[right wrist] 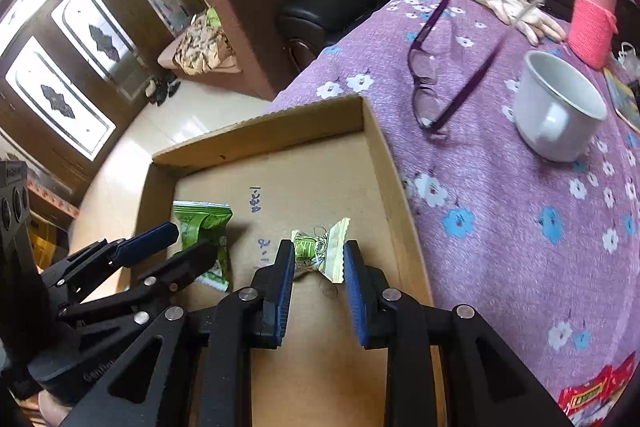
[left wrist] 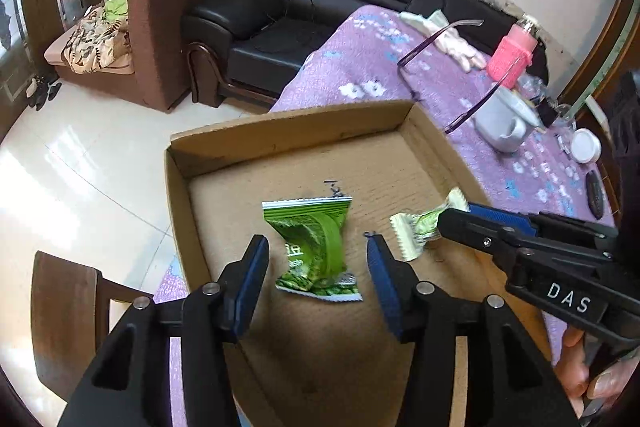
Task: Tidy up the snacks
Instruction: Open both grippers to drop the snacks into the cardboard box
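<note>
While the green packet (left wrist: 316,247) lies loose on the floor of the cardboard box (left wrist: 280,125) between the parted jaws of the left gripper (left wrist: 318,251), untouched by either pad, the pale candy (right wrist: 318,253) at its three o'clock is pinched in the nearly shut right gripper (right wrist: 318,261). The candy is best lowered flat onto the cardboard, clear of the packet, before the jaws are eased apart. More red snacks (right wrist: 592,393) are left on the purple cloth (right wrist: 500,227), at five o'clock from the box.

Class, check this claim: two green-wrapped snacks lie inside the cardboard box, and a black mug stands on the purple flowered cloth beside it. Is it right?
One detail is wrong: the mug is white, not black, as the right wrist view shows. Both green-wrapped snacks are in the cardboard box on the purple flowered cloth.
</note>
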Motion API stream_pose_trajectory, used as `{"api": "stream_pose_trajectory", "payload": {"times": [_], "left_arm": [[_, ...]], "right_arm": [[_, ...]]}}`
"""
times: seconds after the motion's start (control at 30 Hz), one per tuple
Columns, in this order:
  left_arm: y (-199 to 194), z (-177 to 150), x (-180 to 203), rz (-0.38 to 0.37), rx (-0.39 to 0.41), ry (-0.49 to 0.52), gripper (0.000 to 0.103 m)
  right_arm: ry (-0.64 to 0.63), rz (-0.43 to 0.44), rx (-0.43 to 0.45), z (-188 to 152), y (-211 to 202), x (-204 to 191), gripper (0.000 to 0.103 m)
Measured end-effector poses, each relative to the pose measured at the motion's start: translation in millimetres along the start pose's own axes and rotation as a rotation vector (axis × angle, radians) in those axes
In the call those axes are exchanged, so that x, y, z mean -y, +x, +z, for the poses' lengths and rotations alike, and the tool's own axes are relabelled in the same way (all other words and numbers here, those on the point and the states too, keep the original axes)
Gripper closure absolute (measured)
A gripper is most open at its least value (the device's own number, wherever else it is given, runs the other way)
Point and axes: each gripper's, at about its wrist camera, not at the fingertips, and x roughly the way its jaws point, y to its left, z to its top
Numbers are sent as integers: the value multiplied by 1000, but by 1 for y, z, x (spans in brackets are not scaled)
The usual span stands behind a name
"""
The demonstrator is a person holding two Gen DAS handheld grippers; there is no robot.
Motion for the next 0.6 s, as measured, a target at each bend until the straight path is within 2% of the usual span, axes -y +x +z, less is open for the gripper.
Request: {"api": "stream_pose_trajectory", "payload": {"times": [0.13,0.33,0.47,0.6], "left_arm": [[-18,-8,7,-1,39,10,52],[-41,-22,31,-36,90,34,51],[-55,-39,69,-84,105,89,50],[-65,-57,110,-130,108,152,43]], "right_arm": [[8,12,44,-16,-26,7,76],[24,87,114,-55,-74,26,76],[30,124,147,-88,-108,43,76],[55,111,200,-121,-147,80,76]]}}
